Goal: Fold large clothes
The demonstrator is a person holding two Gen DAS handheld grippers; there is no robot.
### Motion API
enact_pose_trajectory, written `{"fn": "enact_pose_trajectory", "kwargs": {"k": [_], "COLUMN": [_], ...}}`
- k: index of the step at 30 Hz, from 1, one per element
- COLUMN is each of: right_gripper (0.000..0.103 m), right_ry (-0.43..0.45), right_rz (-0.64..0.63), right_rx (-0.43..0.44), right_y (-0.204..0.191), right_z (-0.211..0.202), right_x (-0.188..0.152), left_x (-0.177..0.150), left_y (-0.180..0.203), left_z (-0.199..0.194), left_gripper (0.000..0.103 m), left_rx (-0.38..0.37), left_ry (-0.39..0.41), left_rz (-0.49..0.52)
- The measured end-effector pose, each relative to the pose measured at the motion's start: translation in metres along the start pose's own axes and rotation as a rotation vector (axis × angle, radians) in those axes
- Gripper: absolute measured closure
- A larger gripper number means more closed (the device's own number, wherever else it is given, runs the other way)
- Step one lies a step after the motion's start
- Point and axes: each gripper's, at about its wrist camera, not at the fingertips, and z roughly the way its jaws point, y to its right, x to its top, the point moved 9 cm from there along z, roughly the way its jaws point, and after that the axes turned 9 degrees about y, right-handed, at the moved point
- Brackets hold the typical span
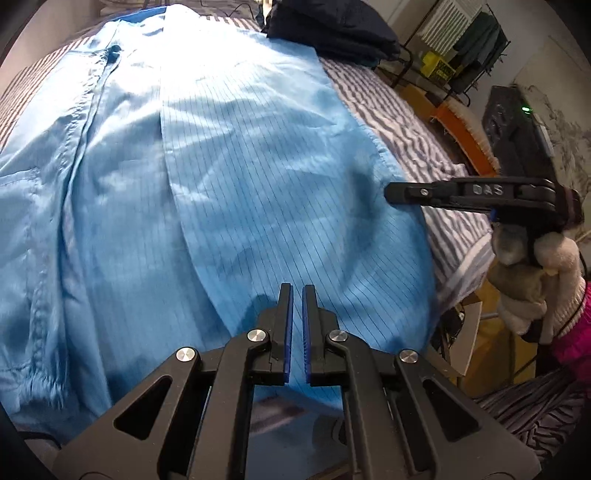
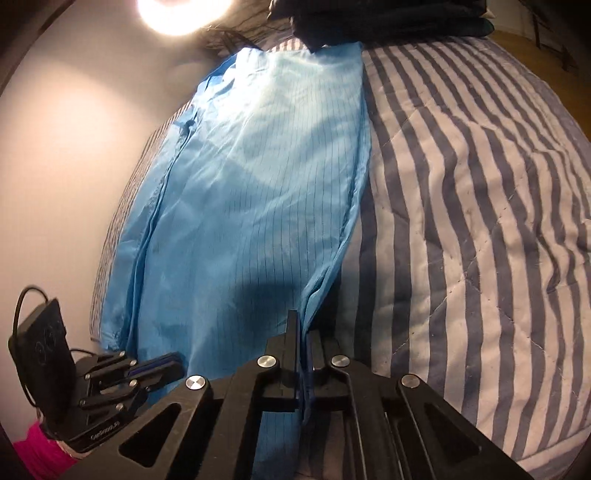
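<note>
A large light-blue pinstriped garment [image 1: 240, 166] lies spread flat on a striped bedspread [image 2: 461, 221], zip side toward the wall. My left gripper [image 1: 297, 290] hovers over the near hem. Its jaws are shut to a thin slit, and the cloth under them lies flat with none pinched. In the right wrist view the left gripper [image 2: 175, 360] sits at the garment's [image 2: 258, 184] near left corner. My right gripper [image 2: 303, 321] is shut on the garment's right edge, which rises into its jaws. The left wrist view shows the right gripper [image 1: 388, 194] side-on at that edge.
Folded dark clothes [image 1: 332, 29] are stacked at the far end of the bed. A bright lamp [image 2: 181, 11] shines against the wall on the left. Right of the bed stand a clothes rack [image 1: 476, 48] and a black device [image 1: 517, 122]. A gloved hand [image 1: 535, 273] holds the right gripper.
</note>
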Motion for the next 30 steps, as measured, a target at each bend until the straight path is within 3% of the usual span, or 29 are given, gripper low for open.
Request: {"fn": "enact_pose_trajectory", "kwargs": {"k": [4,9,18,22,30], "right_gripper": [0.103,0.103,0.103,0.103,0.103], "right_ry": [-0.019,-0.009,0.046,0.080,0.150], "right_rz": [0.008,0.015,-0.106,-0.267,-0.615], "right_rx": [-0.040,-0.046,-0.137,-0.215,-0.301], "right_y": [0.006,0.001,-0.030,-0.064,-0.167], "right_z": [0.002,-0.004,-0.022,-0.026,-0.010], "right_x": [-0.002,0.001,0.017,0.026,0.036], "left_x": [-0.019,-0.037,-0.004,0.024,0.080], "left_y": [0.005,0.008,-0.008,-0.021,-0.080], "left_z": [-0.006,-0.003,-0.054,-0.089,-0.185], "left_gripper": [0.101,0.101,0.101,0.101,0.101], "left_rx": [-0.002,0.041,0.008,-0.005,0.018], "left_ry": [-0.008,-0.008,0.070,0.121,0.322], "left_rz": [0.025,0.136,-0.023,-0.085,-0.191]}}
